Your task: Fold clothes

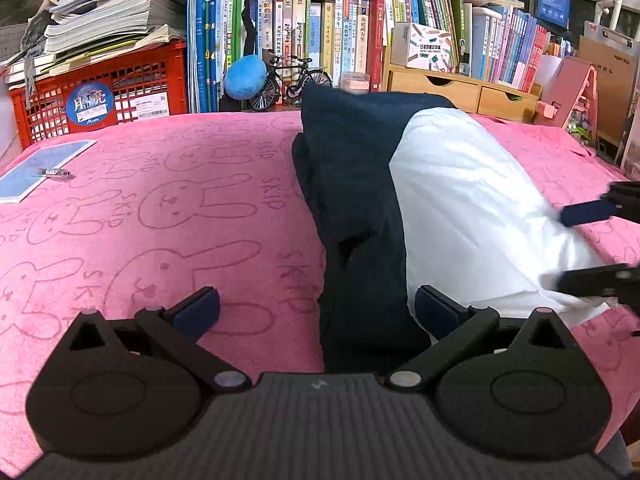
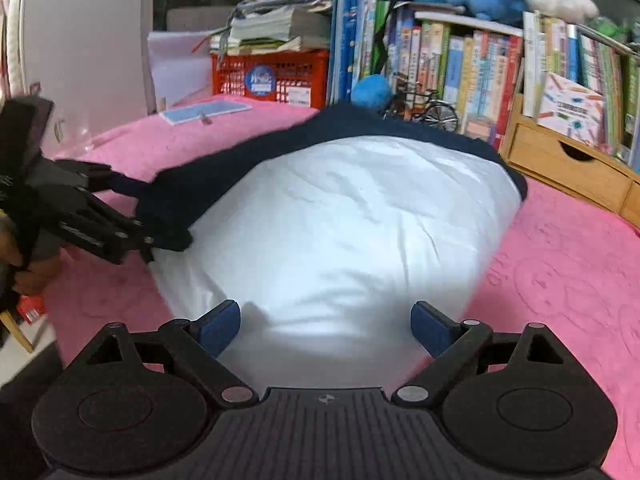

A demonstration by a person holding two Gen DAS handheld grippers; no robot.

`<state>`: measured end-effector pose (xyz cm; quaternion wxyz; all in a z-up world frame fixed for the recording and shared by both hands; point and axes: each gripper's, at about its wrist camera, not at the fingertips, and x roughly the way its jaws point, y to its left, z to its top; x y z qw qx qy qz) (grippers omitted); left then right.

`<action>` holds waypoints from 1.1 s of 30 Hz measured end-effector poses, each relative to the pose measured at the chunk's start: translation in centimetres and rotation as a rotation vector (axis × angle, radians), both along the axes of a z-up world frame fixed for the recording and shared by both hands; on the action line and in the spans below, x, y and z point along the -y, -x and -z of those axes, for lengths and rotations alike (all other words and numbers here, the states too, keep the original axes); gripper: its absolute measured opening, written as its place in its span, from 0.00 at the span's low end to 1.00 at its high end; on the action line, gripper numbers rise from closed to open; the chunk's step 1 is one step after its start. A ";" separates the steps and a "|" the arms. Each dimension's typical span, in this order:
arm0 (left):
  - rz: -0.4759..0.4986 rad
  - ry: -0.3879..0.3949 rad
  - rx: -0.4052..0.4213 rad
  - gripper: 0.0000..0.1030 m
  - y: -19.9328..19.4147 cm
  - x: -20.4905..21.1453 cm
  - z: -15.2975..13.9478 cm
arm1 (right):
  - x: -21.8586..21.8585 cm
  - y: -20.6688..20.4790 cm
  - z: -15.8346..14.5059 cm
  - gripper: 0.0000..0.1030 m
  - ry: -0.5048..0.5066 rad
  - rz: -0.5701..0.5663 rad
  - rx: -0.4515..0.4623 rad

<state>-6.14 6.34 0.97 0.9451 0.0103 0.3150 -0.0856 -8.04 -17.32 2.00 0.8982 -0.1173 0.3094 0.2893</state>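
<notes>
Left wrist view: lying across a surface (image 1: 140,220) draped in a pink bunny-print towel (image 1: 120,264), with a crowded bookshelf (image 1: 360,32) standing behind. Spreading over the middle of that towel, a garment (image 1: 460,208), white on its broad panel and dark navy along its left side, bunched into folds there. Resting near the far left corner, a blue booklet (image 1: 40,168) with a small pen-like thing on it, well apart from the garment. Hovering at the near edge of the navy part, the left gripper (image 1: 318,312), fingers (image 1: 198,310) spread wide and gripping nothing. Reaching in from the right edge, blurred, the right gripper (image 1: 588,246), fingers gaping wide over the white cloth.

Right wrist view: showing the right gripper (image 2: 326,328) with fingers (image 2: 220,326) standing wide over the white panel, clamping nothing.
</notes>
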 end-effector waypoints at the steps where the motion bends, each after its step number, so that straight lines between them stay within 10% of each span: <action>1: 0.000 -0.001 0.000 1.00 0.0 0.0 0.0 | 0.3 0.0 0.4 0.94 0.017 -0.001 -0.007; 33: -0.003 -0.054 -0.006 1.00 4.8 5.8 -0.1 | 1.6 7.2 4.4 1.00 -0.093 0.318 0.087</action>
